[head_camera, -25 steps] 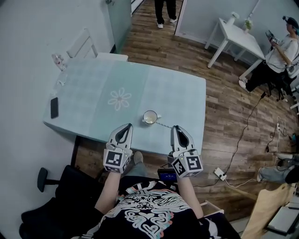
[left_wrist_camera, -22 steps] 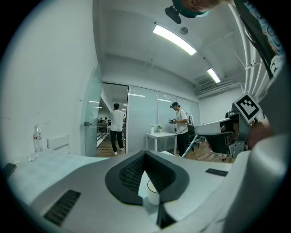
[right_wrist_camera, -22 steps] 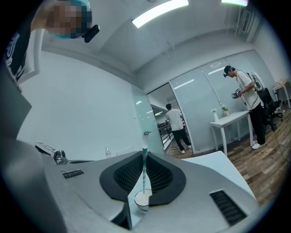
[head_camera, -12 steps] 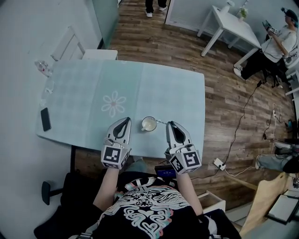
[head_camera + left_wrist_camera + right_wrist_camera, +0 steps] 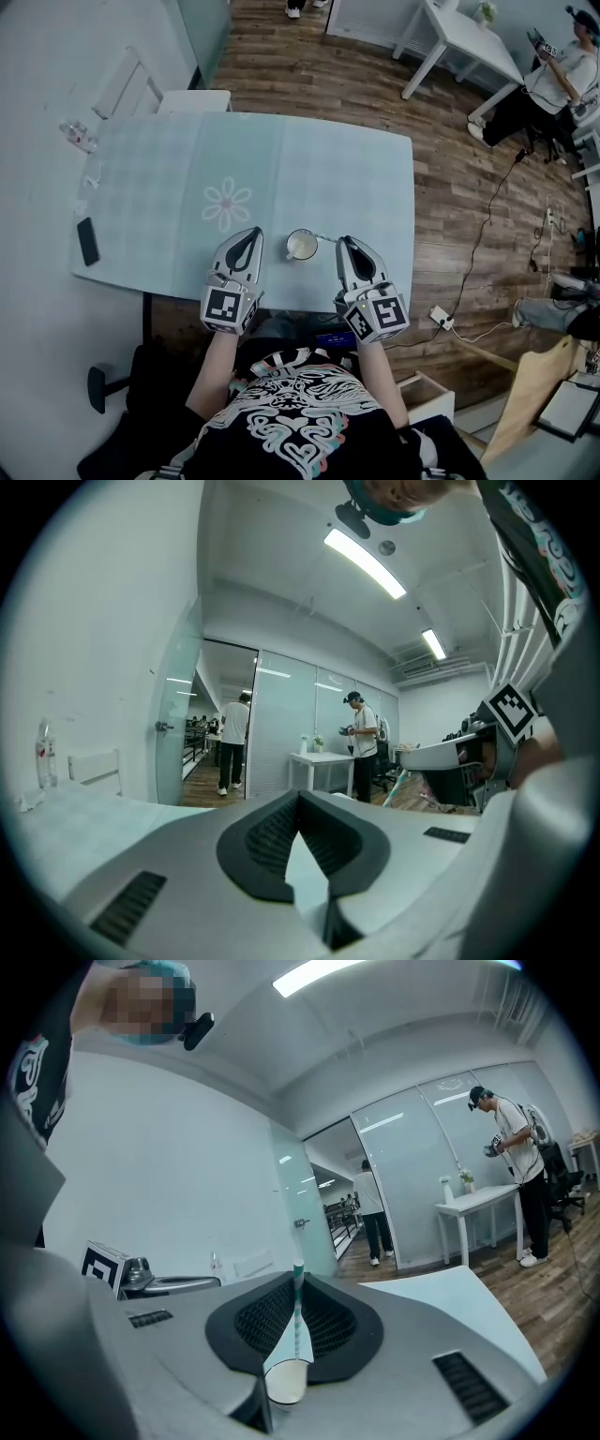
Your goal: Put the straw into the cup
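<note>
Head view: the table point(image 5: 328, 178) carries the cup point(image 5: 301, 246) near its front edge, between the two grippers. The left gripper point(image 5: 253, 232) is just left of the cup and apart from it. The right gripper point(image 5: 343, 242) is just right of the cup. The straw point(image 5: 325, 239) runs from the cup's right rim to the right gripper's tips. A phone point(image 5: 86, 241) lies near the table's left edge and a bottle point(image 5: 75, 136) stands at its far left corner, both well apart from the cup. A white side table point(image 5: 459, 33) stands on the wooden floor at upper right.

Left gripper view: the left gripper point(image 5: 300, 797) has its jaws pressed together at the tips, with nothing between them. Only bare table surface shows through the gap behind the tips. The white side table point(image 5: 323, 759) and two standing persons are in the background.

Right gripper view: the right gripper point(image 5: 298, 1279) has its jaws closed, pinching the straw point(image 5: 297, 1321) near its upper end. The striped straw runs down between the pads toward the cup point(image 5: 285, 1384), which shows below them. The straw's lower end reaches the cup's rim. Whether that end is inside the cup cannot be told. The table point(image 5: 450, 1288) extends to the right.
</note>
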Motion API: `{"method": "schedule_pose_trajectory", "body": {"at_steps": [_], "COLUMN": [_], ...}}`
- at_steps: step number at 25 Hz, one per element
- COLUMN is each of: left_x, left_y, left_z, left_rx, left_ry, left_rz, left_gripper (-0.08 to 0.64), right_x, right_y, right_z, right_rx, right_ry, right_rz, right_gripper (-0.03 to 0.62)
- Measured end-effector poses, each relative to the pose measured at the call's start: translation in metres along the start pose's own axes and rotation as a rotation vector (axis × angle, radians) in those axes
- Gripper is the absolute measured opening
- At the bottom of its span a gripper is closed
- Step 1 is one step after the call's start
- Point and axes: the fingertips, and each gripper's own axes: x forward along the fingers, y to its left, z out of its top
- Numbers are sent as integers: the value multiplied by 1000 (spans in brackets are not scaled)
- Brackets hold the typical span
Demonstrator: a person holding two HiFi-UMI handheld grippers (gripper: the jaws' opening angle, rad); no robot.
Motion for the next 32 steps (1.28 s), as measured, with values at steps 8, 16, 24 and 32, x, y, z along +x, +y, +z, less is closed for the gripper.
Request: {"method": "schedule_pose_trajectory", "body": {"at_steps": [8,16,24,32], "left_x": [5,6,12,15], "left_y": [-9,-18,-22,-22], "left_z": [2,-5,-7,-17], "left_rx": [-10,-32,-42,-63], "left_ry": [-2,14,13,26], "left_rz": [37,98,131,161], "left_gripper": [0,0,0,0], "right_x": [4,13,10,12], "right_y": [-4,-11,-26,-33], "right_z": [-2,-1,-10,-19], "right_rx": [-6,4,28,42], "right_ry": [44,79,116,154], "right_rz": [62,148,169,193], "right_gripper": [17,17,17,17]}}
